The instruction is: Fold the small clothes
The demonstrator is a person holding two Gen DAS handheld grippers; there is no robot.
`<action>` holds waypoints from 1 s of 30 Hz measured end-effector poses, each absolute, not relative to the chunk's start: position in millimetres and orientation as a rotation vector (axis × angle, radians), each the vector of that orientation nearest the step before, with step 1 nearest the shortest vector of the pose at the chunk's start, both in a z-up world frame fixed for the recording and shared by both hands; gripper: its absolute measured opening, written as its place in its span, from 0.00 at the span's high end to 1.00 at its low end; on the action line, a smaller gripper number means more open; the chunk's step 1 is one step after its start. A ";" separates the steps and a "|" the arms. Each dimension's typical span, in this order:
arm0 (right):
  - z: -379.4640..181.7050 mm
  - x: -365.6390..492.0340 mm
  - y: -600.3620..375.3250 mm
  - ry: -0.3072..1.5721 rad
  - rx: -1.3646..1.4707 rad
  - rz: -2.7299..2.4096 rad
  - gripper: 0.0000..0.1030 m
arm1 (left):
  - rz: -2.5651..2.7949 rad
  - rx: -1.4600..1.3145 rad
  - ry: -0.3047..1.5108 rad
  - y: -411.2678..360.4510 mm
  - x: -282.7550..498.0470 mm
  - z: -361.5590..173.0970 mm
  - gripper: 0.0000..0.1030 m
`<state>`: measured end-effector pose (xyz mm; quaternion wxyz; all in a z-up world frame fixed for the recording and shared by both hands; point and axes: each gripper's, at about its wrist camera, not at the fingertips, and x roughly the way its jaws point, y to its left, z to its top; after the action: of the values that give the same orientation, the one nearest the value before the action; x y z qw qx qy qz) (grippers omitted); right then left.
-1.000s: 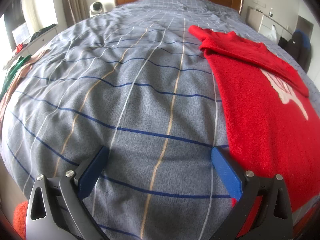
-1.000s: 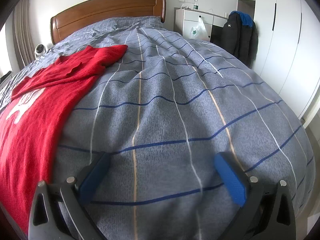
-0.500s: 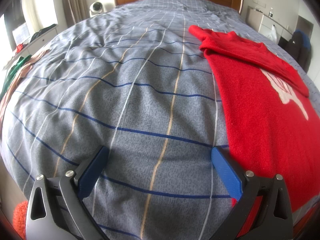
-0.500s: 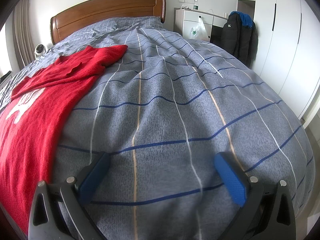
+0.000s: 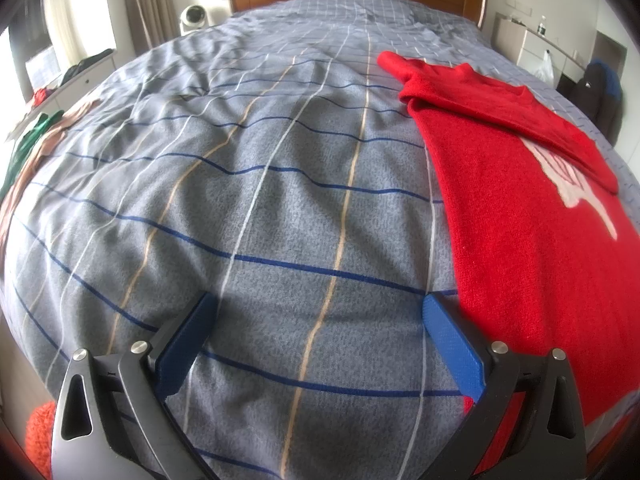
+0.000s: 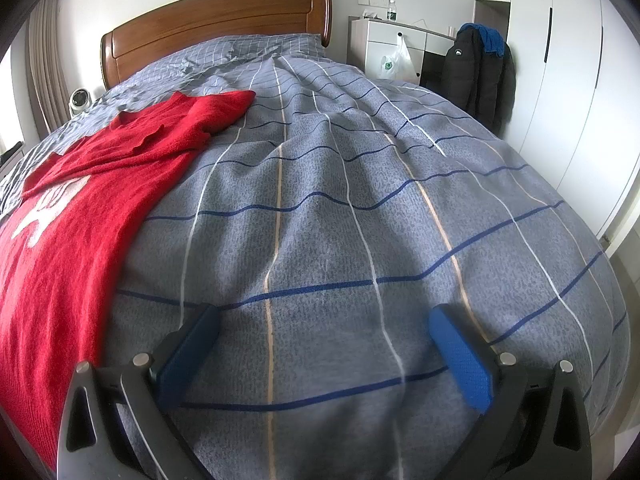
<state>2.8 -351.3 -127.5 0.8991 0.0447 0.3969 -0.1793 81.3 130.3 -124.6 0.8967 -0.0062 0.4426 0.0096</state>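
Note:
A red knit sweater (image 5: 532, 216) with a white print lies flat on the grey checked bedspread (image 5: 280, 184), both sleeves folded across its upper part. It fills the right of the left wrist view and the left of the right wrist view (image 6: 68, 220). My left gripper (image 5: 320, 316) is open and empty just above the bedspread, its right finger next to the sweater's left edge. My right gripper (image 6: 324, 328) is open and empty above bare bedspread (image 6: 360, 200), to the right of the sweater.
A wooden headboard (image 6: 216, 28) stands at the far end. Loose clothes (image 5: 28, 148) lie at the bed's left edge. A white nightstand (image 6: 384, 48), a dark jacket (image 6: 480, 68) and a white wardrobe (image 6: 576, 80) stand to the right. An orange fuzzy item (image 5: 38, 428) shows low left.

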 end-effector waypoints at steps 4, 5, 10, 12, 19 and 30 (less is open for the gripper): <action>-127.6 2.7 -351.2 0.822 0.092 -0.371 0.00 | 0.020 -0.013 0.916 130.9 80.7 -124.7 0.01; -127.6 2.7 -351.2 0.821 0.092 -0.371 0.00 | 0.020 -0.012 0.916 130.4 80.8 -124.6 0.01; -127.6 2.6 -351.1 0.821 0.092 -0.371 0.00 | 0.020 -0.012 0.916 130.3 80.4 -124.6 0.01; -127.7 2.6 -351.0 0.821 0.092 -0.371 0.00 | 0.020 -0.012 0.916 130.7 80.1 -124.6 0.01; -127.8 2.4 -351.0 0.821 0.091 -0.371 0.00 | 0.020 -0.012 0.916 130.4 79.5 -124.9 0.01; -127.9 2.4 -350.7 0.821 0.091 -0.372 0.00 | 0.020 -0.011 0.915 130.6 78.3 -125.3 0.01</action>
<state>2.4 -350.7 -127.9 0.8992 0.0438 0.3965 -0.1795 78.3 130.6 -125.3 0.8972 -0.0054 0.4416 0.0097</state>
